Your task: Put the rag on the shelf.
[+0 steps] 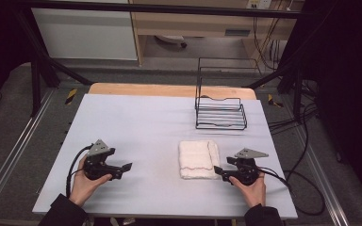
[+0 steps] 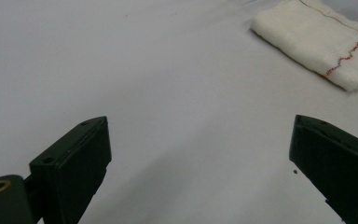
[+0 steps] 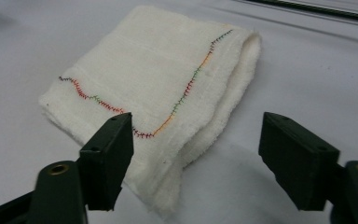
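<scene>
Two black hand-held grippers work over one pale grey table (image 1: pixel 136 122): the right gripper (image 3: pixel 196 154) stands with jaws apart, pressing nothing, straddling the near corner of one folded white towel (image 3: pixel 158 79); the left gripper (image 2: pixel 200 158) gapes over bare table. One black wire rack (image 1: pixel 220 113) stands beyond the towel. Multicoloured zigzag stitching edges the thick, fluffy cloth.

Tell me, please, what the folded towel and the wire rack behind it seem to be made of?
Folded towel: probably cotton terry, cream and matte, with fuzzy looped edges and coloured zigzag stitching. Wire rack: apparently thin metal rod with a black coating, as its slim, rigid bars suggest.
</scene>
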`<state>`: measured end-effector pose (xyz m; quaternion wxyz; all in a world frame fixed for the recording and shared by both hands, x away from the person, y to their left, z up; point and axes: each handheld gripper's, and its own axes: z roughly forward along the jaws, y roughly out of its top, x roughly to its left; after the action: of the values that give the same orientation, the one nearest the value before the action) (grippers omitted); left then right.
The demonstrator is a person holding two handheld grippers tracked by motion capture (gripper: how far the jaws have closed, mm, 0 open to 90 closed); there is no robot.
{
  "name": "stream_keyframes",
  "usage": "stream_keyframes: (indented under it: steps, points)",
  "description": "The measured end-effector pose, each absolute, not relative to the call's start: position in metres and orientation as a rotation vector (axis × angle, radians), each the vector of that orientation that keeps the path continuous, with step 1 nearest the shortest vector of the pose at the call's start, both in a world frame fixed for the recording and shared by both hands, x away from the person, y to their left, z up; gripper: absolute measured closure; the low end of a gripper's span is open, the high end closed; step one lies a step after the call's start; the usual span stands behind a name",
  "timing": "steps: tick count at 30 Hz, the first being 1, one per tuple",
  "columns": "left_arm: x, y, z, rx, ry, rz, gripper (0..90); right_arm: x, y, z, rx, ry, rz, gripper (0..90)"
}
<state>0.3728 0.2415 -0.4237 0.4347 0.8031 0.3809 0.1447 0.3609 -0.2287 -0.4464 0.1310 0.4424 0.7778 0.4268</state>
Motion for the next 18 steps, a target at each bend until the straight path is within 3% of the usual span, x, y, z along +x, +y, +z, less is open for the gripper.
stream_keyframes:
  steps: [8,18]
  points:
    - [0.384,0.201,-0.414,2.034,0.893,0.343,4.8,0.365,-0.231,-0.445,1.265,2.266,1.24,5.9]
    - [0.401,0.155,-0.409,2.039,0.856,0.313,6.5,0.364,-0.238,-0.443,1.263,2.256,1.233,1.3]
